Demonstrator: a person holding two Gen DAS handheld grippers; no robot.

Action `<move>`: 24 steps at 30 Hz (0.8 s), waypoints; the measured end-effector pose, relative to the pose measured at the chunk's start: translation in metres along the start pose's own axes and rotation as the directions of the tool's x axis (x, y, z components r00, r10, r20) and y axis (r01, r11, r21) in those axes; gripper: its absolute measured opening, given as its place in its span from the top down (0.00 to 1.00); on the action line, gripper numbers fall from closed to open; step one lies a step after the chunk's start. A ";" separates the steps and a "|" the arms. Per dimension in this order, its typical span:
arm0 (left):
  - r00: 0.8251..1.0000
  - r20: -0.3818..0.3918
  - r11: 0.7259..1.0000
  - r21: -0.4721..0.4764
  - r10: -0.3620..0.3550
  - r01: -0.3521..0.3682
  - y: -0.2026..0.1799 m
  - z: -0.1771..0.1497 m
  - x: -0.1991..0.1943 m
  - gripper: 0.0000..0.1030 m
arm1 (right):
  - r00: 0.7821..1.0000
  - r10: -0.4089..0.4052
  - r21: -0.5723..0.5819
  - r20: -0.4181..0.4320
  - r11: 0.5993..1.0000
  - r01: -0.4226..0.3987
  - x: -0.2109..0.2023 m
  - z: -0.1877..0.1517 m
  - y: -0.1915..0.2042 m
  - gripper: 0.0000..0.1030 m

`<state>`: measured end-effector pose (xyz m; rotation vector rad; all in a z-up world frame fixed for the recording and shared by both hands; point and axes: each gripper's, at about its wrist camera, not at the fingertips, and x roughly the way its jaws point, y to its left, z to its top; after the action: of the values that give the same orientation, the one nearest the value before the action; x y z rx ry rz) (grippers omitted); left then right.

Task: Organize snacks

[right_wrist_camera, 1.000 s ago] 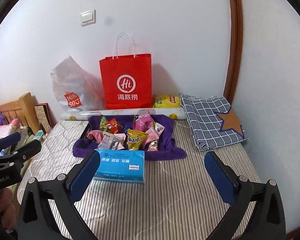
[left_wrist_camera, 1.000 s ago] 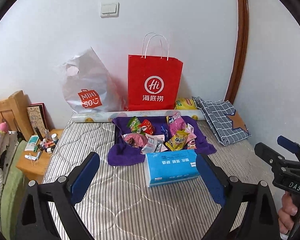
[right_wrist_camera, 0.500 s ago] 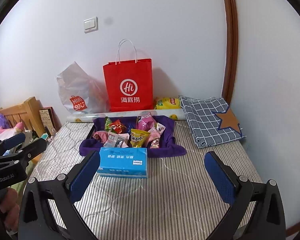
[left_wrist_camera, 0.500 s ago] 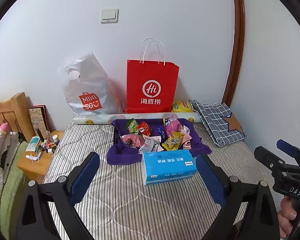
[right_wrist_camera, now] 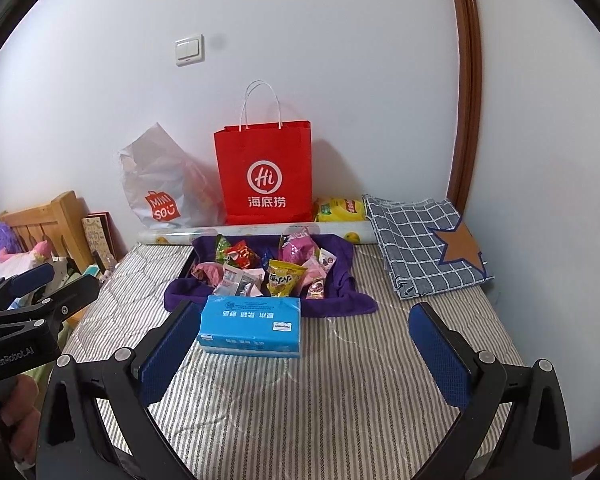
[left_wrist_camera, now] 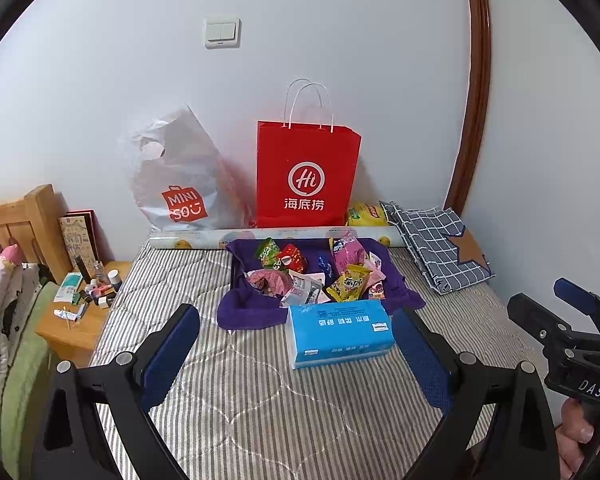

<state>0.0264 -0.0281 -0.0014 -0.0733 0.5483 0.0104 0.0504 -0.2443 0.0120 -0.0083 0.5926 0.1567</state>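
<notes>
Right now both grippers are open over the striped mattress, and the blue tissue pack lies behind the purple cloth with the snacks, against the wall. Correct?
Not quite. The blue tissue pack lies in front of the purple cloth, on the near side, as the right wrist view shows. The rest holds: left gripper and right gripper are open over the striped mattress.

Two bags stand at the wall: one red paper bag (left_wrist_camera: 308,174) and one white plastic bag (left_wrist_camera: 176,176). One blue tissue pack (left_wrist_camera: 340,332) lies nearby (snack packets overlap, uncountable). Two grippers show.
</notes>
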 end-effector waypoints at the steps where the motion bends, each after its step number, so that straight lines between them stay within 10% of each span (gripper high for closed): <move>1: 1.000 0.000 1.000 -0.001 -0.002 0.002 0.000 0.000 0.000 0.06 | 1.000 0.002 0.001 -0.001 1.000 -0.002 0.000 0.000 0.000 0.00; 24: 1.000 0.010 1.000 0.000 0.006 -0.006 -0.001 -0.003 -0.005 0.06 | 1.000 0.008 -0.002 0.018 1.000 -0.008 -0.009 0.001 0.004 0.00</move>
<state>0.0204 -0.0290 -0.0009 -0.0718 0.5387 0.0170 0.0429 -0.2415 0.0179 -0.0061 0.5743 0.1647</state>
